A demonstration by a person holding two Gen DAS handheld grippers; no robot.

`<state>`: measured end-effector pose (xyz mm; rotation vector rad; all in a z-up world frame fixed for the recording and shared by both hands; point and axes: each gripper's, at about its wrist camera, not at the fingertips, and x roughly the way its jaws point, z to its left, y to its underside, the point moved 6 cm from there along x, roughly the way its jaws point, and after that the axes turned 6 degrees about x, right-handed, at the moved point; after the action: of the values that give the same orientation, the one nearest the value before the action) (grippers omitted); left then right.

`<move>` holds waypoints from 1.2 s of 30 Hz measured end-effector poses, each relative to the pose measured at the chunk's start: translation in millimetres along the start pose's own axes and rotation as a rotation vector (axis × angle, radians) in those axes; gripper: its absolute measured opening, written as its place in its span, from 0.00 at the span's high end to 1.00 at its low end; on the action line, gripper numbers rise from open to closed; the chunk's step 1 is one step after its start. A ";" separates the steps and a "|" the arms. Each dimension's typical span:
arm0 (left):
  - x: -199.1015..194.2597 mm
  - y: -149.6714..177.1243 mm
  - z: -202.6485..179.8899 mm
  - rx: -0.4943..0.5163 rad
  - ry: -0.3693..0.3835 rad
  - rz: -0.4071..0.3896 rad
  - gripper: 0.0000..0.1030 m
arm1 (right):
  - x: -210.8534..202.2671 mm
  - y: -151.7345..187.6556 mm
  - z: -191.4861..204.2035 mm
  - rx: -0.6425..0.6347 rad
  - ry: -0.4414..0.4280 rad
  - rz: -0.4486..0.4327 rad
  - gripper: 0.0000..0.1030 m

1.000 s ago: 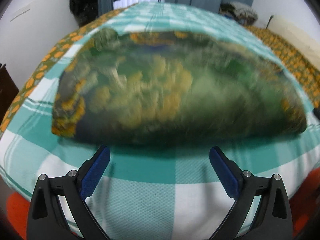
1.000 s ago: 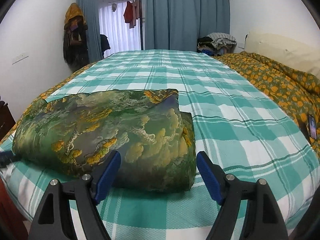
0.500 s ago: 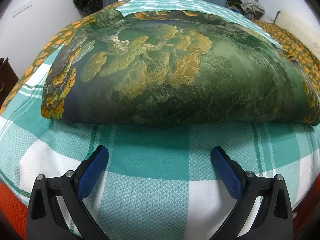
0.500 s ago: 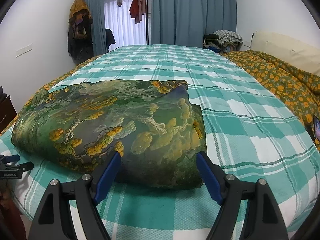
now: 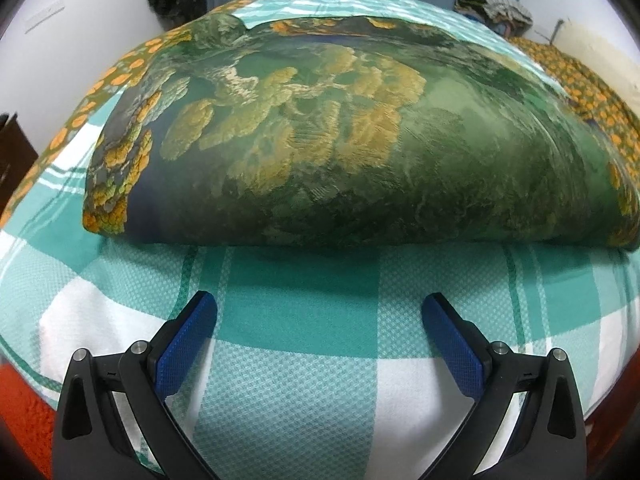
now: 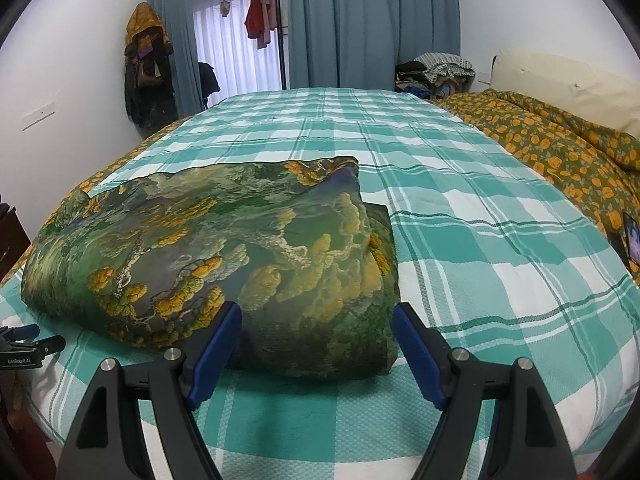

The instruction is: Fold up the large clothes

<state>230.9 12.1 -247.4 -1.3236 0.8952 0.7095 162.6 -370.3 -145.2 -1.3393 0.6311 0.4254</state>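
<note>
A folded green garment point(image 5: 340, 140) with a yellow and orange print lies on the teal and white checked bed cover point(image 5: 304, 320). It also shows in the right wrist view point(image 6: 224, 264), near the bed's front left corner. My left gripper point(image 5: 319, 308) is open and empty, a short way in front of the garment's near folded edge. My right gripper point(image 6: 317, 316) is open and empty, its blue fingertips level with the garment's near right end. The left gripper point(image 6: 24, 340) shows at the left edge of the right wrist view.
An orange-flowered quilt point(image 6: 560, 152) and a cream pillow point(image 6: 560, 88) lie along the bed's right side. A phone point(image 6: 631, 238) rests on the quilt. Blue curtains point(image 6: 372, 24), hung clothes point(image 6: 146, 68) and a pile of clothes point(image 6: 436, 72) stand beyond the bed.
My left gripper has moved closer to the garment, which now fills more of its view. My right gripper has edged forward to the garment's near right end. Both stay open.
</note>
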 end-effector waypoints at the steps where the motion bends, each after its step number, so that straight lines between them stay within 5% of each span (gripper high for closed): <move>1: -0.9 0.2 -0.8 0.005 0.005 0.010 0.00 | -0.9 -1.3 -2.7 0.010 0.002 -0.005 0.23; 5: -19.7 -9.0 -0.3 -0.002 0.056 0.055 0.02 | -2.4 -4.9 -12.8 0.042 0.014 -0.017 0.23; 11: -89.0 -78.0 -15.2 0.046 0.170 -0.170 0.01 | 4.0 -6.4 -27.0 0.098 0.012 -0.001 0.23; 16: -59.2 -144.2 -40.1 0.095 0.233 -0.145 0.01 | 9.6 -6.6 -22.6 0.097 -0.004 0.008 0.23; 21: 1.6 -199.2 -64.8 0.104 0.178 -0.088 0.01 | 7.1 -4.1 -13.6 0.035 -0.015 0.003 0.23; 27: 64.4 -185.5 -74.6 0.122 0.146 0.063 0.00 | 10.1 -4.5 -14.8 0.034 -0.026 0.011 0.23; 36: 41.0 -172.5 -78.2 0.163 0.143 0.041 0.01 | 15.1 -4.0 -21.3 0.077 -0.056 0.037 0.23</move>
<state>387.7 -90.4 -197.9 -1.2244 1.0753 0.5655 172.8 -393.0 -154.1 -1.2401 0.6203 0.4626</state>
